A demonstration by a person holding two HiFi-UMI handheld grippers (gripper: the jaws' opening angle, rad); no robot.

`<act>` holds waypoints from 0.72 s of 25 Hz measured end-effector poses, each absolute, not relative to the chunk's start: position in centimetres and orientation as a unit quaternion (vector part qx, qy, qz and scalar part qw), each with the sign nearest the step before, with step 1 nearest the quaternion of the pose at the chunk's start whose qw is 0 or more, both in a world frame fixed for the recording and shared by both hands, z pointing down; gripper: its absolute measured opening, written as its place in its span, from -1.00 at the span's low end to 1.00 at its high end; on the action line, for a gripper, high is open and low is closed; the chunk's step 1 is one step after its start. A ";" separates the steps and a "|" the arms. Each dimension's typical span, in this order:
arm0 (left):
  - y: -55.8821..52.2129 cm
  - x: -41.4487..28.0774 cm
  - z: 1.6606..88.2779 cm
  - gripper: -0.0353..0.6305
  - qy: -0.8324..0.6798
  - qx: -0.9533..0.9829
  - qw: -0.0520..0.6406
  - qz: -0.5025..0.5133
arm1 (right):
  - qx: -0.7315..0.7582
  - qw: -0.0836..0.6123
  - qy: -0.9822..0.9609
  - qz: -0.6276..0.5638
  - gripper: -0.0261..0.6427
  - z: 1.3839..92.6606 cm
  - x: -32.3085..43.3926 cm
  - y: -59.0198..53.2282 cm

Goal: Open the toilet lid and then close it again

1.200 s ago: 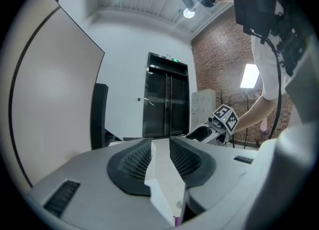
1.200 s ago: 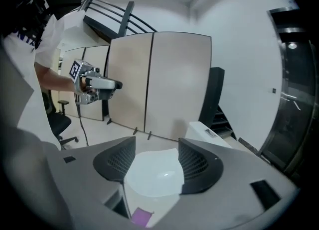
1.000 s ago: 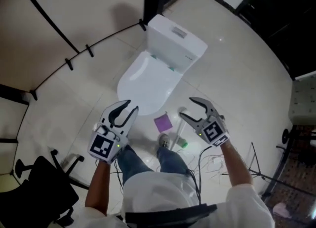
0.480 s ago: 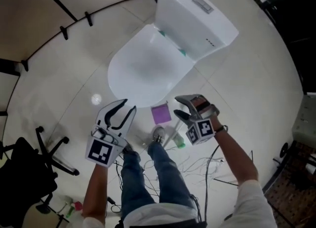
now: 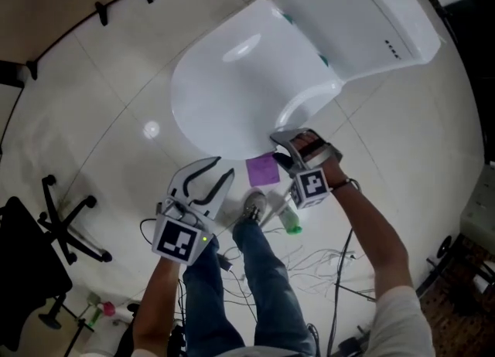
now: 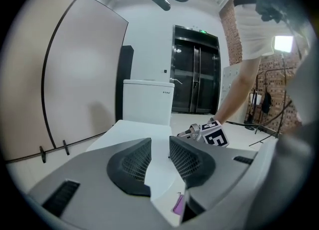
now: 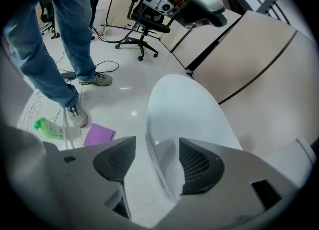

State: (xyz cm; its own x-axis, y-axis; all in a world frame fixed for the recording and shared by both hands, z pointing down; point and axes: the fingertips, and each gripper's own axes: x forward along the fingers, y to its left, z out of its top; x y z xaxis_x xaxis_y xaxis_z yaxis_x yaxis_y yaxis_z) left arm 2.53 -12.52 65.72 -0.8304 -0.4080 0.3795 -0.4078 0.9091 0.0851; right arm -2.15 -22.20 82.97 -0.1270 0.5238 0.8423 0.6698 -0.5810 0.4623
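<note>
So, head view first: the toilet lid (image 5: 232, 93) is down flat over the bowl, so whatever's in the bowl is hidden. It's plain glossy white and rounded at the front, with the tank (image 5: 363, 15) right behind it. The right gripper (image 5: 277, 148) sits at the lid's front edge. The left gripper (image 5: 223, 170) hangs a bit back over the floor, apart from the toilet. On the tiles by the person's shoe (image 5: 251, 207) there's a purple cloth (image 5: 263, 168) and a green bottle (image 5: 291, 224). Can't tell what's in the bottle.

Left gripper view: the jaws are partway apart with nothing in the gap, just the white lid beyond them and the tank further back.

Right gripper view: the jaws are apart here too. The thin front rim of the lid runs up between them, nearer the right-hand pad, but I don't see either pad squeezing it.
</note>
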 end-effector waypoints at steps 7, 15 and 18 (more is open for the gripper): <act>-11.2 3.3 66.3 -0.57 -0.959 0.198 0.204 0.003 | -0.664 0.031 -0.436 -0.606 -0.38 82.9 -2.1 -20.9; -10.1 4.3 65.4 -0.57 -0.963 0.183 0.197 0.005 | -0.661 0.026 -0.478 -0.578 -0.63 79.7 -1.1 -21.1; -9.7 4.5 63.9 -0.57 -0.968 0.171 0.183 -0.003 | -0.649 0.033 -0.524 -0.550 -0.66 76.9 -1.3 -21.2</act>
